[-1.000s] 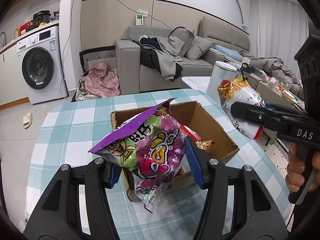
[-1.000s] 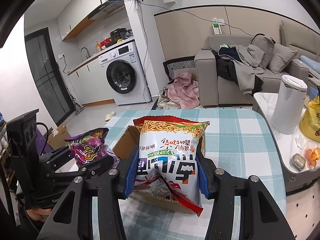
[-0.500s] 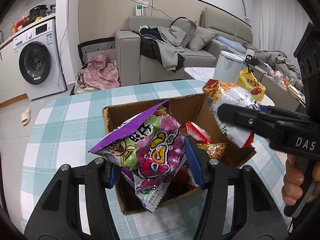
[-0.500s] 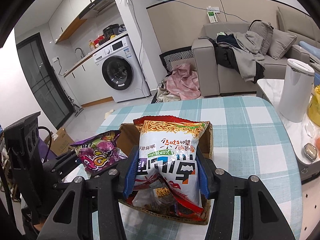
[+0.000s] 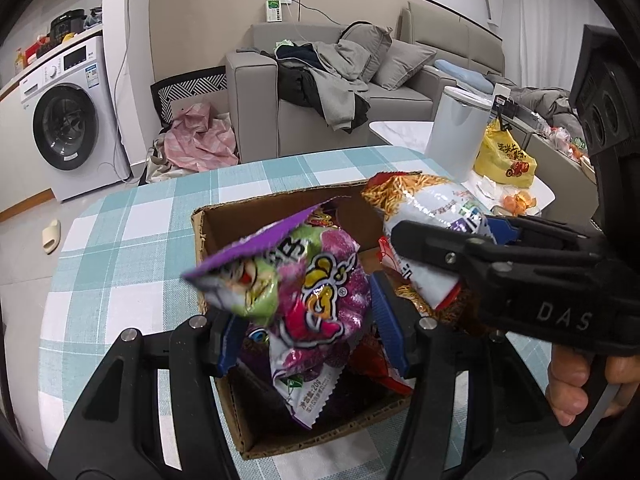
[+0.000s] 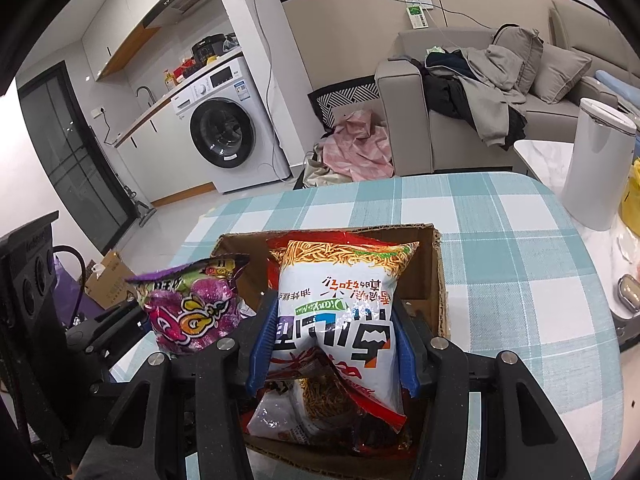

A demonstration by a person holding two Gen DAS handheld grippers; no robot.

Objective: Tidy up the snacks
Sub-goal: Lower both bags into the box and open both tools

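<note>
**Both snack bags now hang over the open box**

Since a second ago, both sets of tongs have carried their bags forward from short of the box to directly above it, and the box fills more of each view.

The left tongs (image 5: 310,320) are closed on a purple snack bag (image 5: 304,292), gripping it at its middle with the blue pads; its lower seal dips inside the cardboard box (image 5: 199,224). The right tongs (image 6: 334,344) are clamped on a white noodle snack bag (image 6: 340,308), held with its print upside down, its lower end reaching among packets already in the box. The box sits on the checked bench (image 6: 520,248), nearer the edge closest to the person than the far edge.

Judging from this, the carry looks finished and letting go is the likely next step; both bags appear placed to drop in. Crowding is the risk, since the two bags hang close together.

Hard to make out: the purple bag's top is blurred. The box floor and the packets in it are mostly hidden by the bags and tongs, so the free room is unclear. Only a few fingers of the right hand (image 5: 572,384) show, at the frame edge
</note>
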